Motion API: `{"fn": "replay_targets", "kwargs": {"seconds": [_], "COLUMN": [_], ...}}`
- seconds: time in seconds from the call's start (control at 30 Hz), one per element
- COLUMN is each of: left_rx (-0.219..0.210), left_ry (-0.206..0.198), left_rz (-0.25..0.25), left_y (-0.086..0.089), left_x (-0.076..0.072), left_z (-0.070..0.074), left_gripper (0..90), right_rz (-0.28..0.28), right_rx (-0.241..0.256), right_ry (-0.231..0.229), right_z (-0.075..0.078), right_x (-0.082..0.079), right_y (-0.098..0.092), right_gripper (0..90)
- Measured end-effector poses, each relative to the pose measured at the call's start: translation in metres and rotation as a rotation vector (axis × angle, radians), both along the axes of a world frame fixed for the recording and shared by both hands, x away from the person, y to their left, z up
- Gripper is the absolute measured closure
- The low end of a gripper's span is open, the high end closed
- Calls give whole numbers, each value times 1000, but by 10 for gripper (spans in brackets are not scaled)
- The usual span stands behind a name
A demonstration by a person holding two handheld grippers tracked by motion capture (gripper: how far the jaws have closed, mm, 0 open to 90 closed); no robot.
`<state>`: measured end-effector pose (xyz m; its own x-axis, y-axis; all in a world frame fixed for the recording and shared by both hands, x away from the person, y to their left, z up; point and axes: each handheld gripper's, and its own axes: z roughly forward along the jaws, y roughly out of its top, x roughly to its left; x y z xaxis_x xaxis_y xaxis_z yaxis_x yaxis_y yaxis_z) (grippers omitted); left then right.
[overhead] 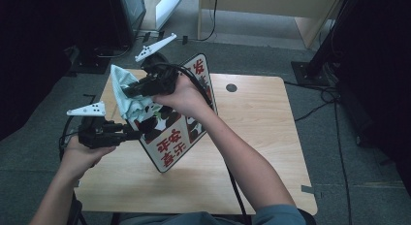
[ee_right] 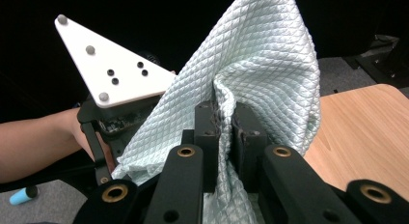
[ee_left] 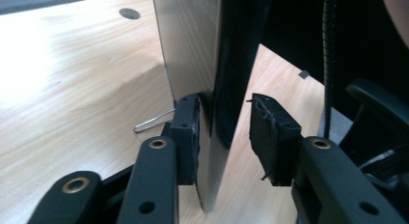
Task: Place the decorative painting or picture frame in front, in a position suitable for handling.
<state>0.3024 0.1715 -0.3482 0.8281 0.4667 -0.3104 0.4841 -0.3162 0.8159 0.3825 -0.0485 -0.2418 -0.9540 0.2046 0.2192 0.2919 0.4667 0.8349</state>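
The right gripper (ee_right: 223, 122) pinches a pale cloth (ee_right: 260, 64) against the plaque (overhead: 174, 130). The left gripper (ee_left: 224, 132) stands parted around the plaque's edge above the table (overhead: 261, 133).

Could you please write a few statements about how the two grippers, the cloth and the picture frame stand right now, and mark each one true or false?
1. The right gripper is shut on the pale blue cloth. True.
2. The picture frame lies flat on the wooden table. False: it stands tilted on its lower edge.
3. The left gripper has its jaws astride the frame's edge. True.
4. The left gripper's jaws are clamped tight on the frame. False: one pad is at the frame, the other stands apart from it.
5. The cloth is folded on the table. False: it hangs from the right gripper against the frame's upper part.
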Motion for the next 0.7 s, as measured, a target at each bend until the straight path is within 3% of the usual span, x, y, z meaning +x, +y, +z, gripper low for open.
{"fn": "replay_targets", "kwargs": {"seconds": [0.13, 0.7], "left_rx": [5, 17], "left_ry": [1, -14], "left_rz": [19, 31], "left_y": [-2, -4], "left_x": [1, 0], "left_z": [-1, 0], "left_gripper": [729, 746], "right_rz": [-3, -43], "right_rx": [16, 39], "right_ry": [3, 1], "right_z": [-2, -6], "right_x": [0, 9], "right_y": [-3, -18], "right_gripper": [830, 826]}}
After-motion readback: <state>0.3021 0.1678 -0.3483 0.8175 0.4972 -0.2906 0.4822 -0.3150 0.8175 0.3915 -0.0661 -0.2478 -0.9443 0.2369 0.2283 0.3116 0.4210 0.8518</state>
